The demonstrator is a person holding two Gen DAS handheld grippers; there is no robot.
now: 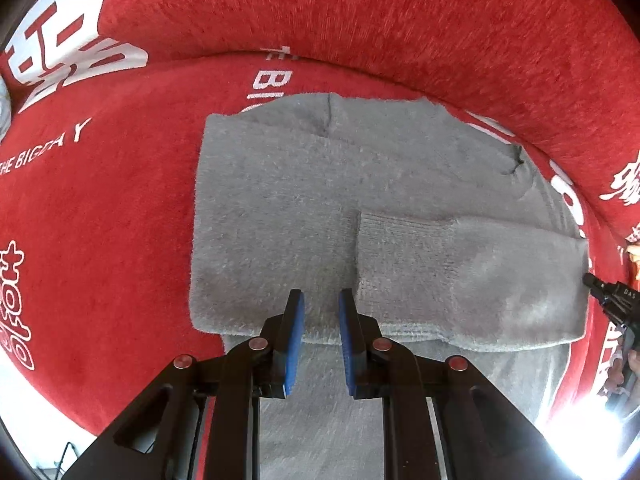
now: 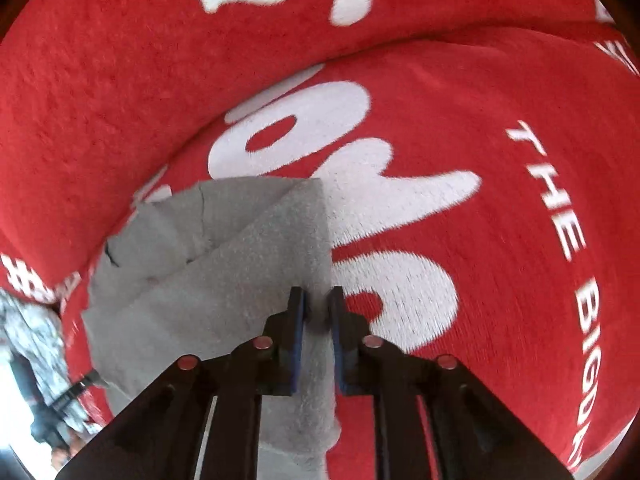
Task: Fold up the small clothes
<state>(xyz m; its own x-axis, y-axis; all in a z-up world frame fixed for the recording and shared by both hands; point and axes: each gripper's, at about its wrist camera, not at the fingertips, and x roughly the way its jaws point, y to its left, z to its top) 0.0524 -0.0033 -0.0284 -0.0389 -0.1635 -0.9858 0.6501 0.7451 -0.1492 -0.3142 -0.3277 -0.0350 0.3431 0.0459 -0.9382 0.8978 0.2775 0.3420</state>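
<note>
A small fuzzy grey sweater (image 1: 304, 208) lies flat on a red blanket. One sleeve with a ribbed cuff (image 1: 404, 256) is folded across its body. My left gripper (image 1: 321, 298) hovers over the sweater's near part, jaws a little apart, holding nothing that I can see. In the right wrist view the sweater's (image 2: 240, 256) edge runs between my right gripper's (image 2: 317, 296) blue pads, which are closed on the grey fabric. The right gripper also shows at the right edge of the left wrist view (image 1: 608, 300).
The red blanket (image 1: 360, 20) with white lettering covers the whole surface and rises into a padded ridge at the back (image 2: 100, 80). A person's patterned sleeve (image 2: 32, 340) shows at the left of the right wrist view.
</note>
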